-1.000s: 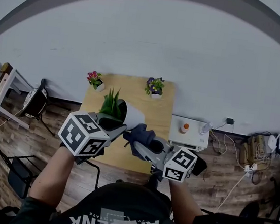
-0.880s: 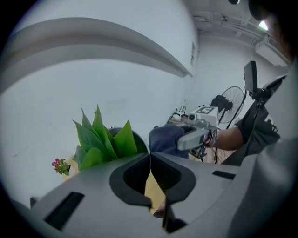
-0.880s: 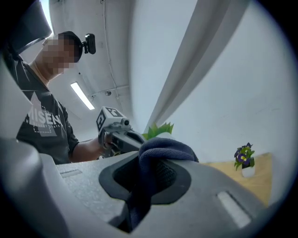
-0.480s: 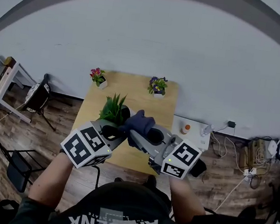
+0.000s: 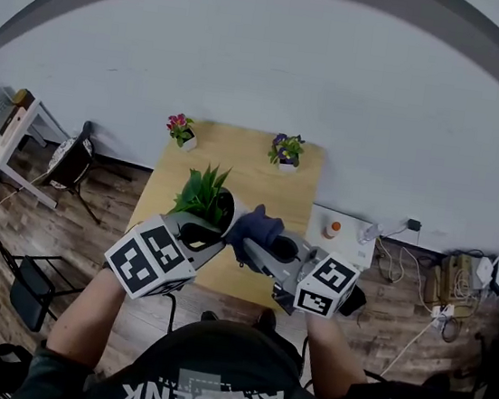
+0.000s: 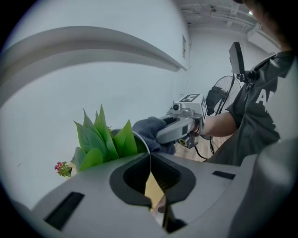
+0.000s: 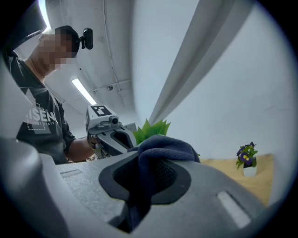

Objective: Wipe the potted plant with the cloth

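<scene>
Left gripper view looks along the left claw [image 6: 150,162]. Its jaws are closed on the thin white rim [image 6: 141,139] of the potted plant [image 6: 104,139], and the rim runs edge-on into the seam between them. Just past the tips, to their left, stand the green leaves. Just past the tips, to their right, the dark blue cloth [image 6: 148,131] is bunched against the rim and the nearest leaf.

The right claw [image 7: 151,162] comes in from that side. Its own view shows its jaws clamped on a fold of the cloth, which humps over the tips toward the leaves beyond.

Seen from the head view, both claws meet at the pot, the left one steadying it and the right one pressing the cloth on. Whether the pot stands on the wooden worktop [image 5: 266,180] or is lifted off it, I cannot tell. Farther out, at the worktop's far edge, sit a pink-flowered pot [image 5: 179,128] and a purple-flowered pot [image 5: 284,149], well apart, with a pale wall behind them.

Wiping looks under way: cloth and pot are both gripped, and the cloth touches the plant at the rim. Nothing shows how much has been wiped. I would judge that most of the leaves and the pot's outside remain to be done.
</scene>
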Available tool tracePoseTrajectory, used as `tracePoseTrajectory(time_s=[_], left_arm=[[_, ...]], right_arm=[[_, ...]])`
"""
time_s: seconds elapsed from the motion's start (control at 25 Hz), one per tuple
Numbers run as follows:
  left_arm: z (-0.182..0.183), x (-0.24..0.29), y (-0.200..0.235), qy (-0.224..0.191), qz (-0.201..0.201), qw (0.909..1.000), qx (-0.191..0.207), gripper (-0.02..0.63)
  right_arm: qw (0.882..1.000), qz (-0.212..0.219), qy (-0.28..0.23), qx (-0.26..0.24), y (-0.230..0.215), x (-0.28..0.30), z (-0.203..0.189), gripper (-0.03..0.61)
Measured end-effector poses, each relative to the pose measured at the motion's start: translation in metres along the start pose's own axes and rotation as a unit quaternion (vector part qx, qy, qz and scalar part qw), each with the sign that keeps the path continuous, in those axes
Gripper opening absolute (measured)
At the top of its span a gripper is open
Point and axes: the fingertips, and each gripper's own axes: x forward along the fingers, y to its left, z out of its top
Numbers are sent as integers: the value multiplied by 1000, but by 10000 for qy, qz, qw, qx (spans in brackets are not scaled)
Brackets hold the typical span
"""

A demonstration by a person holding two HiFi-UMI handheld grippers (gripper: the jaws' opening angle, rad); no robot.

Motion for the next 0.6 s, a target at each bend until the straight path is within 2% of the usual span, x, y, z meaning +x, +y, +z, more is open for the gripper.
tracePoseTrajectory(time_s=[0.2, 0.32, 0.44, 0.6], left_arm=[[-6, -6, -4, 73, -74, 9999, 136, 8], [-10, -12, -5, 42, -115, 9998, 154, 8], [-12, -16, -7, 48, -59, 9998, 184, 8], [-18, -15, -20, 217, -59, 9990, 398, 8]], right_arm=[[9992, -213, 241, 226, -16, -7, -24, 51], [9989, -238, 298, 286, -20, -7, -26, 51], [9992, -147, 343, 166, -15, -5, -16, 51], [9999, 122, 63, -6, 6, 1, 19, 51]])
